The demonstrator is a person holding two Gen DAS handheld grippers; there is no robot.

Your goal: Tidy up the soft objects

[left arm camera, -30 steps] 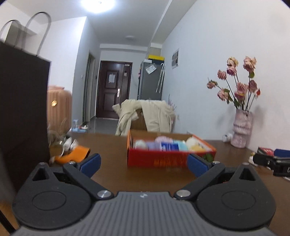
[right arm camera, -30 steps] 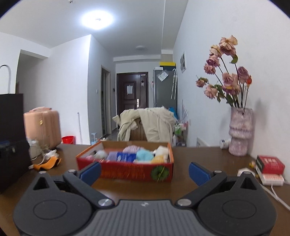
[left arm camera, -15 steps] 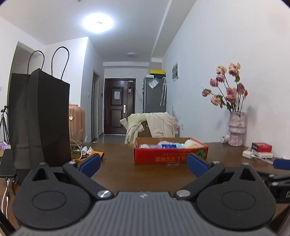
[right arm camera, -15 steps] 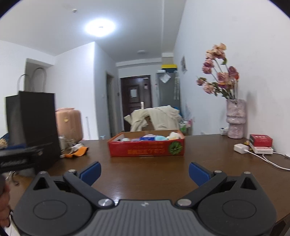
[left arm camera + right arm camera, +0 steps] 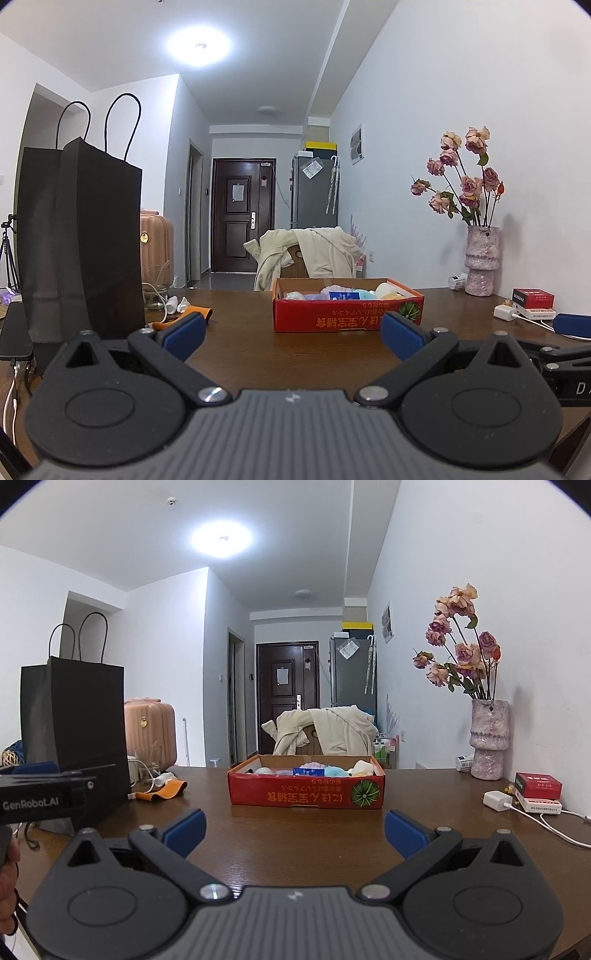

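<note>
A red cardboard box (image 5: 347, 320) (image 5: 306, 796) stands on the brown table, holding several soft pastel items (image 5: 386, 289) (image 5: 334, 771) in pink, blue, white and yellow. My left gripper (image 5: 291, 336) is open and empty, low over the near table, well short of the box. My right gripper (image 5: 293, 829) is open and empty too, also near the front edge. The right gripper shows at the right edge of the left wrist view (image 5: 570, 325). The left gripper shows at the left edge of the right wrist view (image 5: 44, 794).
A tall black paper bag (image 5: 79, 240) (image 5: 74, 731) stands at the left. An orange cloth (image 5: 162, 792) and cables lie beside it. A vase of dried roses (image 5: 487, 747), a red packet (image 5: 537, 784) and a white charger (image 5: 496, 800) sit at the right by the wall.
Both grippers have pulled back from the box toward the table's front edge and risen slightly. The box looks smaller and farther away. Both stay open and empty.
</note>
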